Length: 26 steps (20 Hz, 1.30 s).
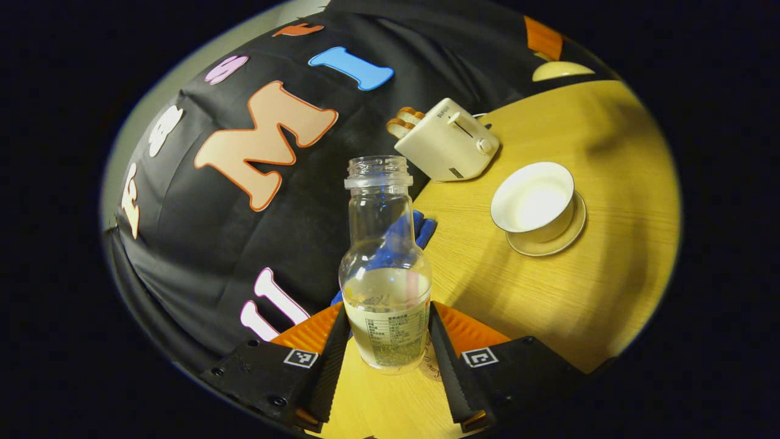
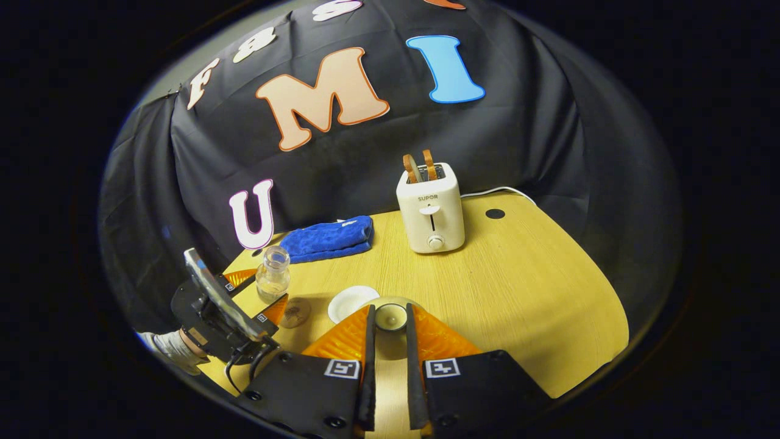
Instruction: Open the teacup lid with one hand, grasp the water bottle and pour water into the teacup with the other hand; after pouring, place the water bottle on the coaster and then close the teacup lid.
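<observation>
Now, bottle (image 1: 385, 286): left claw (image 1: 387, 341) clamps it — we tip slowly over cup (image 1: 533, 198).
Lid (image 2: 390, 317): right claw (image 2: 390, 360) grips it — we hold clear.

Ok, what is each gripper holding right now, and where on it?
The left gripper clamps the water bottle around its lower labelled body. The right gripper grips the teacup lid by its knob.
</observation>
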Available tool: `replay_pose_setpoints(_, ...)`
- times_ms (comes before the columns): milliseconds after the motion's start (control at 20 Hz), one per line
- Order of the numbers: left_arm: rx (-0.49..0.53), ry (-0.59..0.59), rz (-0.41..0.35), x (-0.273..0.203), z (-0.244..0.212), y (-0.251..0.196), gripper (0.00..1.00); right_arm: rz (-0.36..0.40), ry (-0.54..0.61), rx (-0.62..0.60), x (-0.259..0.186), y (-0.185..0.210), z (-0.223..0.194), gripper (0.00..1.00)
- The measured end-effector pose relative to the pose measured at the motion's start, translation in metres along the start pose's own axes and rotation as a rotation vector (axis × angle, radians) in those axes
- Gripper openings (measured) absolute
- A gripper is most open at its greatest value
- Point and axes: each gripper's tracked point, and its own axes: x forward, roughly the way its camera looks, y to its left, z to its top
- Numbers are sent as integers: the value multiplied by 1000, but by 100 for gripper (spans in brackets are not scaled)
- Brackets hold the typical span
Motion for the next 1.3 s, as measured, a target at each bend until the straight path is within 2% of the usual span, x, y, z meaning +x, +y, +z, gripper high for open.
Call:
replay_pose_setpoints(150, 78, 16, -21, -1, -1, -2, 70, 7, 6, 15, 2, -5, -2, 25)
replay_pose_setpoints(200, 103, 21, -29, -1, -1, -4, 70, 9, 7, 21, 2, -6, -3, 22)
replay_pose_setpoints(350, 170, 33, -55, 0, -3, -6, 70, 15, 13, 31, 5, -8, -5, 22)
replay_pose_setpoints(450, 229, 34, -50, 2, 1, -4, 70, 16, 16, 33, 4, -11, -6, 25)
replay_pose_setpoints(500, 257, 31, -51, 3, 3, -4, 70, 19, 18, 34, 4, -11, -7, 22)
replay_pose_setpoints(850, 426, 59, -82, 6, 1, -7, 70, 34, 22, 51, 5, -13, -9, 25)
replay_pose_setpoints(950, 460, 65, -88, 6, -1, -7, 70, 37, 24, 53, 6, -15, -11, 22)
replay_pose_setpoints(1000, 475, 73, -92, 7, -2, -6, 70, 39, 26, 56, 6, -14, -13, 25)
replay_pose_setpoints(1100, 512, 87, -103, 8, -3, -7, 70, 42, 28, 61, 6, -15, -15, 22)
replay_pose_setpoints(1300, 599, 109, -127, 8, -6, -7, 70, 50, 25, 69, 5, -16, -15, 25)
